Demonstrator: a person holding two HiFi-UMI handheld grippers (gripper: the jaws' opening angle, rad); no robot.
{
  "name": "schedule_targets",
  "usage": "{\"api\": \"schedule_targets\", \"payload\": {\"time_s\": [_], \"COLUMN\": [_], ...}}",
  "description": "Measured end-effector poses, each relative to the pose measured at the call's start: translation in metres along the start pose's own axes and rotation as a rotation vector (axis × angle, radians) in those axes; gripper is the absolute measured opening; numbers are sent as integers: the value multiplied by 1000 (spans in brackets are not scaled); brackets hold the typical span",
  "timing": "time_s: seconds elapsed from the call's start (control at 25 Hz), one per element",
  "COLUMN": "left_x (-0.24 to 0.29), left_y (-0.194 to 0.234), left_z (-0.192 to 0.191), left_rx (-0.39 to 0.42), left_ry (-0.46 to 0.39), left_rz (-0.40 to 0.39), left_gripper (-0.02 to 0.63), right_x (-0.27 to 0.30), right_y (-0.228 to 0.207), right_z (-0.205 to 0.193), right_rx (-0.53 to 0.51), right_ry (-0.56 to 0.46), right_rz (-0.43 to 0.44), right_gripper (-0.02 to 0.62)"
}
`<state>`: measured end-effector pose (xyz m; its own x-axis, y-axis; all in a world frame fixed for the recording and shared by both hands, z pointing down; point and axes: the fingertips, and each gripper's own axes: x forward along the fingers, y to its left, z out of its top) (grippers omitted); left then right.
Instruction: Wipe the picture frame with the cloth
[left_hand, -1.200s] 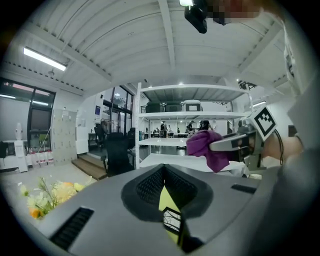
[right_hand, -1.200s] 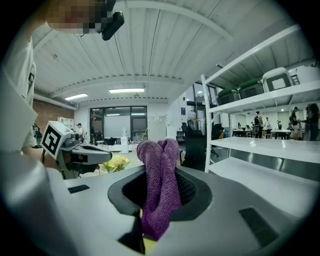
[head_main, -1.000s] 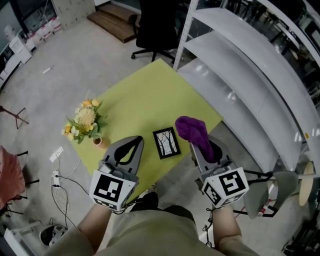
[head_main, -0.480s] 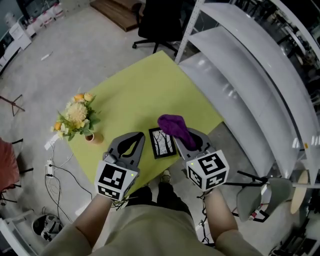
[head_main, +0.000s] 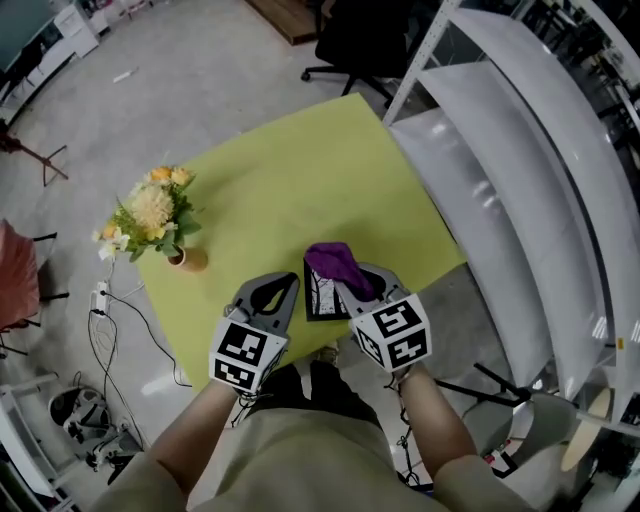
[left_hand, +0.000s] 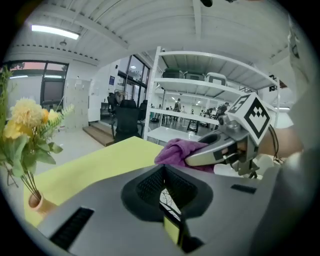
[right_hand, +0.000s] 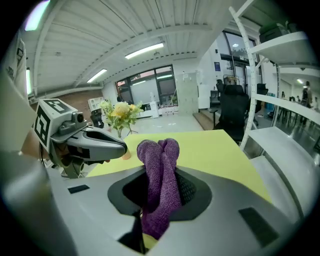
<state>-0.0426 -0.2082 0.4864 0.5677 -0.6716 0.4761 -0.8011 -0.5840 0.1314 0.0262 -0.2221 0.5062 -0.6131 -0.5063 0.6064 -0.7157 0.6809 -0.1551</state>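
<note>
A small black picture frame (head_main: 316, 297) with a tree drawing lies near the front edge of the yellow-green table (head_main: 300, 190). My right gripper (head_main: 350, 277) is shut on a purple cloth (head_main: 336, 264), whose bunched end sits over the frame's right upper part. In the right gripper view the cloth (right_hand: 160, 175) stands up between the jaws. My left gripper (head_main: 289, 285) is at the frame's left side, shut with nothing held. A strip of the frame (left_hand: 168, 201) shows through its jaw opening. The left gripper view also shows the right gripper (left_hand: 197, 159) and the cloth (left_hand: 175, 151).
A small vase of yellow flowers (head_main: 152, 216) stands at the table's left edge. White metal shelving (head_main: 520, 160) runs along the right side. An office chair (head_main: 365, 40) is behind the table. Cables (head_main: 105, 310) lie on the floor at left.
Both grippers have closed in on the frame. The right one carried the cloth leftward, from beside the frame onto its right upper part. The left one moved closer to the frame's left side.
</note>
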Motion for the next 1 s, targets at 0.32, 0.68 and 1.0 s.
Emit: {"api": "schedule_targets", "payload": {"time_s": [0.32,0.68,1.0], "left_x": [33,66,86], "left_y": [-2,-6,-11], "left_z": [-54,-114,-153], "left_rx": [-45,-97,-108], "left_ry": [105,215,303], "left_rz": [-5,-46,-95], "left_gripper": [8,8,8], "right_x": [47,83,98], "right_y": [-8,-13,-8], "right_z": [-39,-78,-97], "right_rx": [-25,-39,-69], "right_ry": [98,183,211], "right_rz": [61,85,110], "right_gripper": [87,87,89]}}
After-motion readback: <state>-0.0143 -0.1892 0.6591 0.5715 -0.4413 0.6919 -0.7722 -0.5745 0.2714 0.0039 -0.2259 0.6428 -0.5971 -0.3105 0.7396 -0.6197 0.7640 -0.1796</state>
